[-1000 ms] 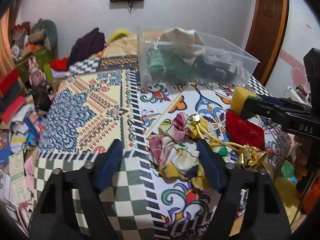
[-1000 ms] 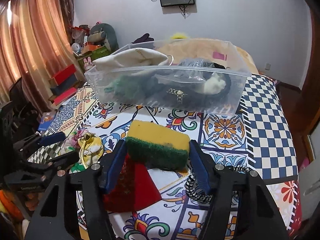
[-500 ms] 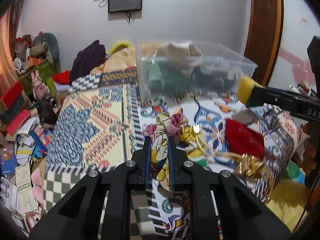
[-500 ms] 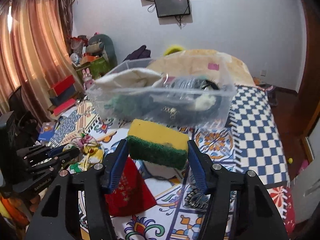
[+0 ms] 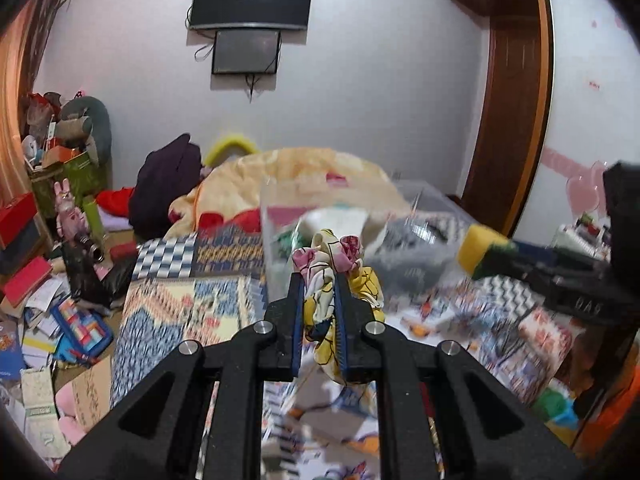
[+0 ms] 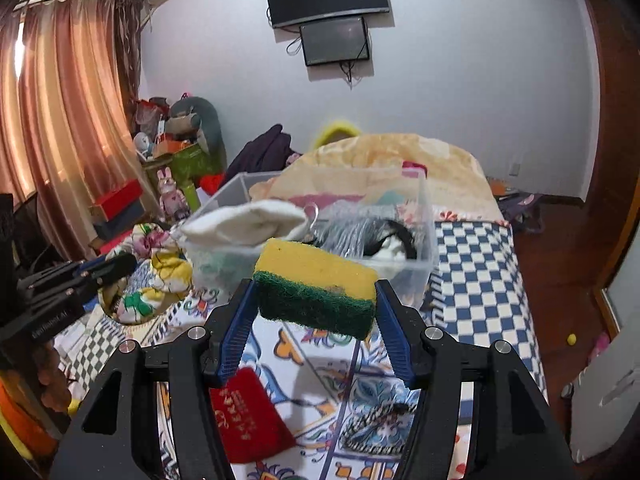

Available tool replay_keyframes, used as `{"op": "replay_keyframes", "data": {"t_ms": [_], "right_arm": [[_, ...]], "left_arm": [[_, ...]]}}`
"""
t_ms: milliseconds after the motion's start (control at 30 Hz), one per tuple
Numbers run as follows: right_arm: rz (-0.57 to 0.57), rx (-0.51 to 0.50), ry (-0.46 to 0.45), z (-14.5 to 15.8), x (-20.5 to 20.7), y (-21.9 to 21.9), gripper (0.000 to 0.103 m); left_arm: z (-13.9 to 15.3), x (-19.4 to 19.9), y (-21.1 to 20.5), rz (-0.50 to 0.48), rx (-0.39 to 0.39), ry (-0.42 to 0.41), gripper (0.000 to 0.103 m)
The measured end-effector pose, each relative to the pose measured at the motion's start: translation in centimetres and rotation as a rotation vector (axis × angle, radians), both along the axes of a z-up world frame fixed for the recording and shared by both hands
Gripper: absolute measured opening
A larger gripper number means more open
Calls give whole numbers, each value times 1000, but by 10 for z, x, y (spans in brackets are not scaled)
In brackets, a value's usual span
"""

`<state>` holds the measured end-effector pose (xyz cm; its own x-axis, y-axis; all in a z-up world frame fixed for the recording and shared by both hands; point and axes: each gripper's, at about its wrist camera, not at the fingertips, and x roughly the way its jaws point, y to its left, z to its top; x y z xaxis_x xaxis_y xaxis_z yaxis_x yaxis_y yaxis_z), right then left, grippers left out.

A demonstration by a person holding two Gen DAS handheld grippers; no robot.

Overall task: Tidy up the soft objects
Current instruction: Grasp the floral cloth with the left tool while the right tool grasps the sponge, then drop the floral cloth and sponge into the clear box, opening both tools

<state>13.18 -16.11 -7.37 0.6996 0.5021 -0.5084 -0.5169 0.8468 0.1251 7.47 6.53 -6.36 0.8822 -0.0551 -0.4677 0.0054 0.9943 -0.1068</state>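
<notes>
Floral cloth (image 5: pixel 326 280), white and yellow with pink blooms, is pinched between the closed blue-padded fingers (image 5: pixel 296 320) of the left gripper (image 5: pixel 319 322) and hangs clear of the bed; its bunched top rises above the fingertips and a loose tail droops below them. In the right wrist view the same cloth (image 6: pixel 154 268) bulges from the left gripper (image 6: pixel 108 266) just left of the clear plastic bin (image 6: pixel 424 256). The bin stands on the patterned bedspread (image 6: pixel 480 280) and holds a white fabric piece (image 6: pixel 248 220) draped over its near rim, with dark and silvery items behind that are too blurred to name. Centre: the right gripper (image 6: pixel 316 316) clamps a yellow-and-green scouring sponge (image 6: pixel 316 280) by its two ends, raised above the bedspread in front of the bin, tilted slightly down to the right. Below the sponge, a red pouch (image 6: pixel 248 416) with gold lettering lies flat on the bedspread; just to its right lies a black-and-white striped item (image 6: pixel 376 424). In the left wrist view the sponge (image 5: pixel 482 250) and right gripper (image 5: pixel 516 256) enter from the right edge.
</notes>
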Motion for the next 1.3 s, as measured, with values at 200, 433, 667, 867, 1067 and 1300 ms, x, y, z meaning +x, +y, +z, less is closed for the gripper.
{"op": "replay_keyframes", "data": {"t_ms": [200,433,667,867,1067,1300], "right_arm": [[-12,22,-39,14,10,3,56],[-31,27,-80,28,29,9,56],[-50,-7,-89,29,47,18,56],[-51,-47,-51,14,60,26,56],[-42,-85,14,-6,73,35,56],[-32,-113,21,-9,71,38,58]], "left_arm": [[22,21,-6,-2,-11,-47,13],[29,55,-15,-5,-21,-50,13],[13,93,-21,-22,-54,18,13],[-1,114,-29,-21,-16,46,13],[-13,128,-32,-40,-27,98,13],[-22,133,-38,-47,30,137,14]]}}
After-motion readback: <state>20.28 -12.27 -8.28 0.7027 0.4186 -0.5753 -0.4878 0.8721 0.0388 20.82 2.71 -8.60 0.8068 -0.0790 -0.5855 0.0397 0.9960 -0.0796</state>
